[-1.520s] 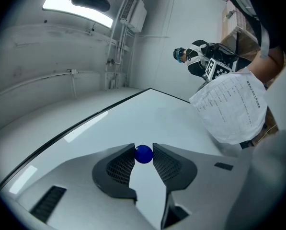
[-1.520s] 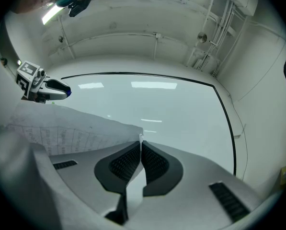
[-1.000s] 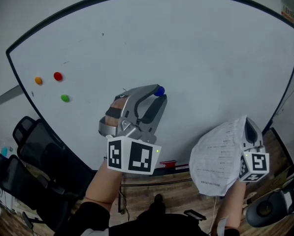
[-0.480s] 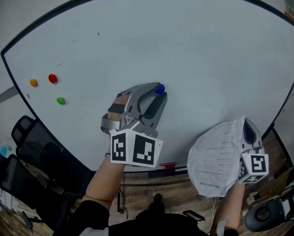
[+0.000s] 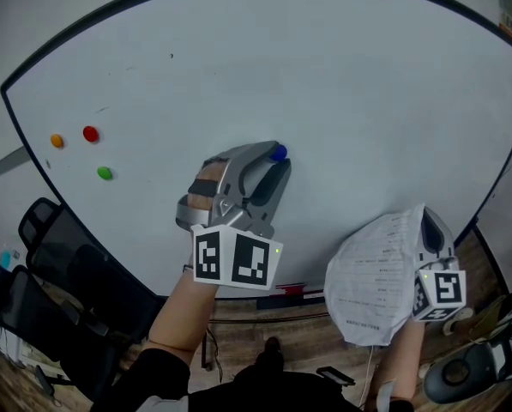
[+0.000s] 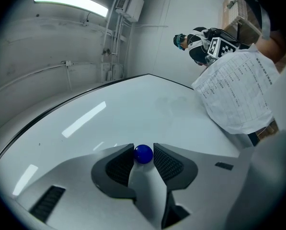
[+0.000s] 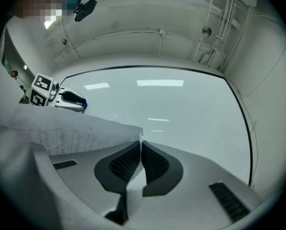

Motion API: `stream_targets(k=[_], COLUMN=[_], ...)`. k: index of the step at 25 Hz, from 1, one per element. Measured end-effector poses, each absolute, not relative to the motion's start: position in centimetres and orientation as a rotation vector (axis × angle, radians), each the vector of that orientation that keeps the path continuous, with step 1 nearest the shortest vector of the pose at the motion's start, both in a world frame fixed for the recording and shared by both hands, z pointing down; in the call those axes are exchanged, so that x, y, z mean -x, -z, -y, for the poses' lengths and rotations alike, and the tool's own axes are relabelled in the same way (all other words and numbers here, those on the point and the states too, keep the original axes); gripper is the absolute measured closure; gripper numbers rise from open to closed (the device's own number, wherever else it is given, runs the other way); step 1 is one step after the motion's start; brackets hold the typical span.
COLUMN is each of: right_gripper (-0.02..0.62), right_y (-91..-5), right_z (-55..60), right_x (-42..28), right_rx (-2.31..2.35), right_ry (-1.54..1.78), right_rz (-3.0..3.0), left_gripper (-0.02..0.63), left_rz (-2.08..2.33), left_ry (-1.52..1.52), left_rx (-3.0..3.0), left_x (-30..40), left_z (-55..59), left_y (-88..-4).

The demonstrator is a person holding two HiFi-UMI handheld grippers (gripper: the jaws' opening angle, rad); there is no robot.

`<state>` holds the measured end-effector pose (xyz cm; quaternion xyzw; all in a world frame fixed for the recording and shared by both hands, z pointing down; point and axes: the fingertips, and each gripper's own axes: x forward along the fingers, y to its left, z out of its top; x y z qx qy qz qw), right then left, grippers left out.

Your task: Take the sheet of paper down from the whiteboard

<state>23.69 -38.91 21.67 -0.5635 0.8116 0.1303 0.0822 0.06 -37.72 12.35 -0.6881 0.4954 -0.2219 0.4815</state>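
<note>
**Holding the sheet clear of the whiteboard**

The right gripper (image 7: 141, 143) has its jaws closed together on one edge of the sheet of paper (image 5: 371, 281), pinching it right at the tips. From that grip the sheet bows outward to the gripper's left in a loose curl. In the head view its long axis runs from the gripper's tip down toward the person's forearm, and its printed face with rows of small text is turned up to the camera. The sheet is off the whiteboard (image 5: 324, 75) and held in the air in front of the board's lower right corner.

The left gripper (image 6: 143, 148) points at the middle of the board with its jaws opening. A blue magnet (image 5: 278, 153) sits between the tips, both pads touching it, and it rests against the white surface.

Well apart, near the board's left edge, sit three more magnets: an orange magnet (image 5: 57, 141), a red magnet (image 5: 90, 133) just beside it, and a green magnet (image 5: 105, 172) below them. A black office chair (image 5: 58, 264) stands under that side of the board on a wooden floor (image 5: 307, 333).
</note>
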Motion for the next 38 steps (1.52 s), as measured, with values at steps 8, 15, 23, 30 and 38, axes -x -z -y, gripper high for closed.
stream_targets(k=[8, 15, 23, 30, 38], right_gripper=[0.572, 0.572, 0.572, 0.572, 0.572], right_y=[-21.5, -26.7, -37.3, -47.6, -55.1], right_z=[36.8, 33.2, 31.8, 30.8, 28.5], right_x=[-21.3, -19.6, -15.5, -14.7, -14.9], right_rx=[1.591, 1.502, 1.357, 1.315, 1.266], right_ry=[-0.383, -0.333, -0.137, 0.154, 0.197], right_rz=[-2.498, -2.681, -2.921, -3.041, -3.163], left_gripper=[0.487, 0.594, 0.594, 0.594, 0.594], left_rz=[-1.192, -1.061, -1.028, -1.272, -1.373], left_ry=[0.365, 0.373, 0.395, -0.063, 0.080], left_rx=[1.722, 1.927, 2.322, 2.745, 2.750], left_x=[0.0, -0.7, 0.3, 5.2, 8.3], left_z=[33.0, 31.0, 29.4, 27.7, 25.6], left_y=[-13.3, -23.2, -37.9, -44.0, -49.4])
